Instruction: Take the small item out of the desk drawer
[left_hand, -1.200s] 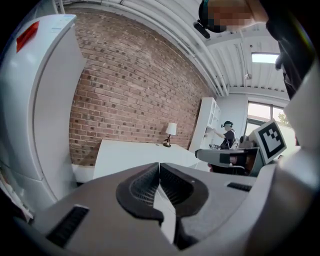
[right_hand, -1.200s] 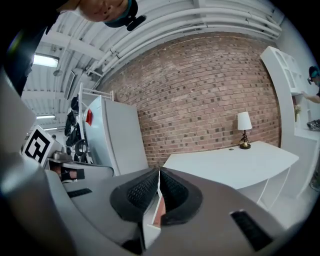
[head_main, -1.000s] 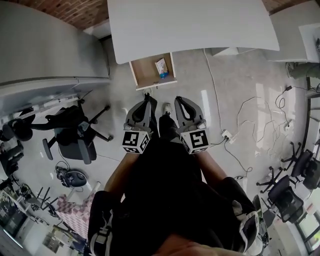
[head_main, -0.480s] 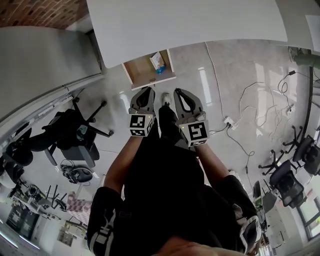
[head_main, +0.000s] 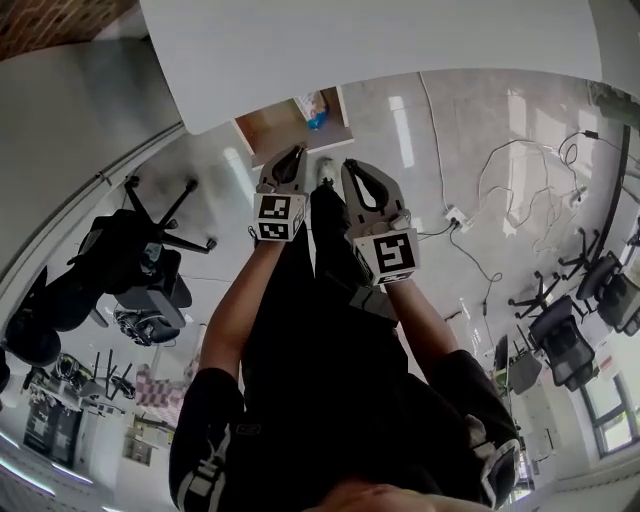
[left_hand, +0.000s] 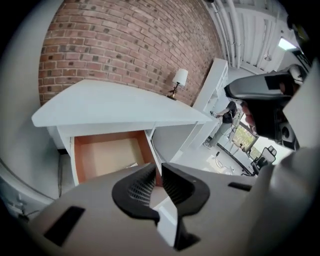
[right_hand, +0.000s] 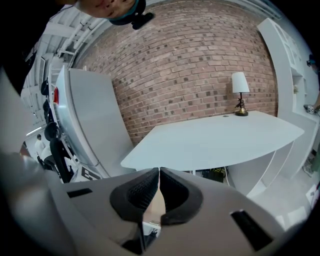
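A small blue-white packet (head_main: 314, 108) lies in the open wooden drawer (head_main: 268, 137), just beyond both grippers. The left gripper (head_main: 296, 152) is empty, its jaws opening a crack. The right gripper (head_main: 349, 166) is closed and empty.

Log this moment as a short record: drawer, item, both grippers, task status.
drawer: desk drawer pulled open under the white desk top
item: small packet, white with blue, lying in the drawer, untouched
left: left gripper empty, jaws opening, slim gap, aimed at the drawer
right: right gripper shut, nothing between the jaws, alongside the left one
status: item not yet taken out
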